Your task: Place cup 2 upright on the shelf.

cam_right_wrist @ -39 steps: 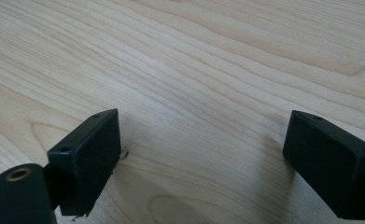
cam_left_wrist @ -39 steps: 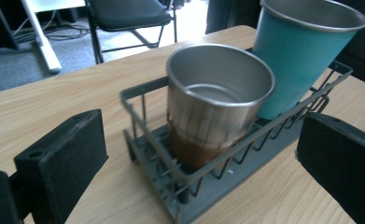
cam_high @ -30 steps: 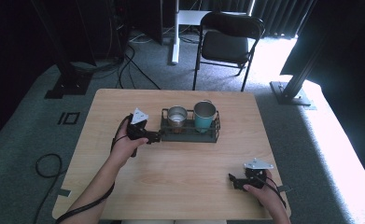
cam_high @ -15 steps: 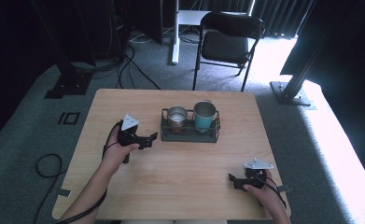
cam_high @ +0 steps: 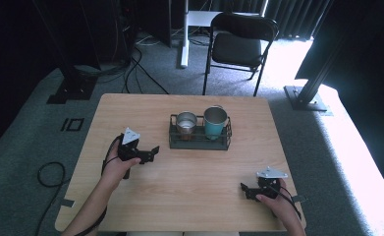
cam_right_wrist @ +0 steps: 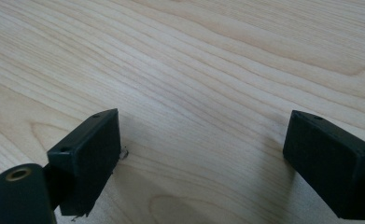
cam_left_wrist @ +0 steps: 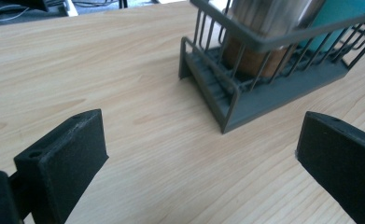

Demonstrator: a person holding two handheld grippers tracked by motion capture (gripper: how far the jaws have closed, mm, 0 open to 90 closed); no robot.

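Wooden surface (cam_high: 189,172), pale and bare apart from one wire rack (cam_high: 199,142) set mid-way across, toward the far edge. Inside the rack, a steel cup (cam_high: 185,123) on the left and a taller teal cup (cam_high: 215,120) on the right, both upright, side by side.

Left hand-held gripper (cam_high: 152,151) just left of the rack, apart from it, jaws spread wide and empty, pointing toward the rack's near-left corner. Held by the left hand (cam_high: 116,164), grey plate on top, cable looping down by the wrist. From the left gripper view, rack corner (cam_left_wrist: 227,100) straight ahead between the two black jaws (bare wood between jaws and wire), steel cup (cam_left_wrist: 264,28) behind the bars, a sliver of teal cup (cam_left_wrist: 343,11) beyond it.

Right hand-held gripper (cam_high: 244,189) near the front right of the surface, well apart from the rack, jaws also spread and empty, held by the right hand (cam_high: 278,202). In the right gripper view, plain wood grain (cam_right_wrist: 203,70) between the jaws.

Beyond the surface: black folding chair (cam_high: 241,46), white post (cam_high: 184,34), dark stand bases, cables (cam_high: 47,172) on grey carpet, a bright patch of light at right.
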